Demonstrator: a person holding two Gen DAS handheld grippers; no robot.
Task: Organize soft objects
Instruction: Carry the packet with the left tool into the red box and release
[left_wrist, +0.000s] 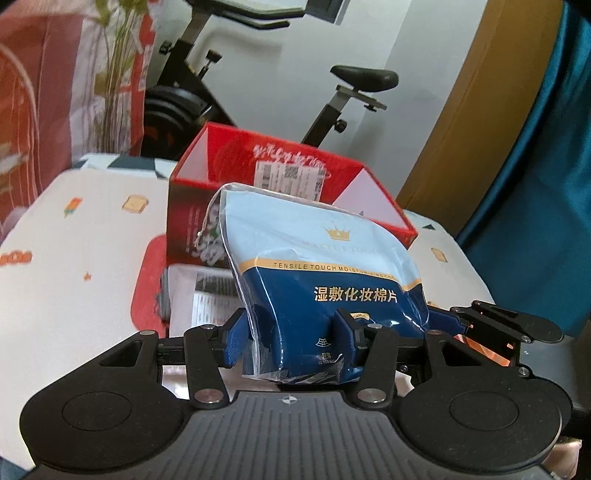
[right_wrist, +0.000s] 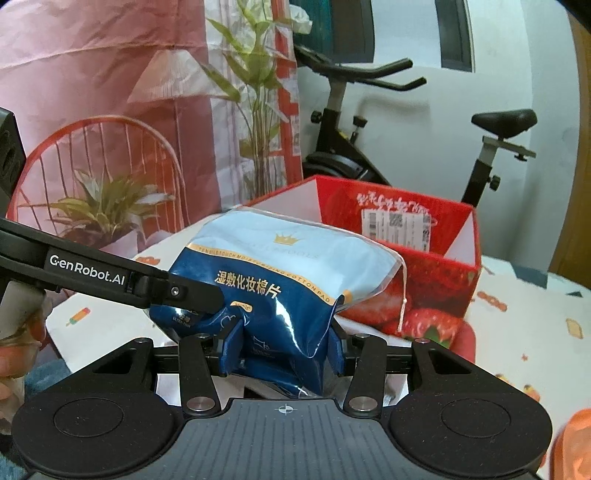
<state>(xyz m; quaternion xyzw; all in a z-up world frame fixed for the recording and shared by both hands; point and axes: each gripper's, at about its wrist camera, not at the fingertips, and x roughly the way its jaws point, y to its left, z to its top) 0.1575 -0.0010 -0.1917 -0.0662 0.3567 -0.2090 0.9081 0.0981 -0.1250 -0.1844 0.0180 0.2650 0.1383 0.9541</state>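
A soft bag of cotton pads, pale blue above and dark blue below with gold lettering, hangs above the table with both grippers on it. My left gripper is shut on its dark lower end, the blue pads denting the plastic. In the right wrist view my right gripper pinches the crumpled bottom of the same bag, and the left gripper comes in from the left onto the bag's lower corner. The right gripper shows at the right edge of the bag. Just behind the bag stands an open red strawberry box.
The red box stands on a white cloth with small prints. Printed papers lie below the bag. An exercise bike stands behind the table, a pink plant backdrop at left, a blue curtain at right. A hand holds the left gripper.
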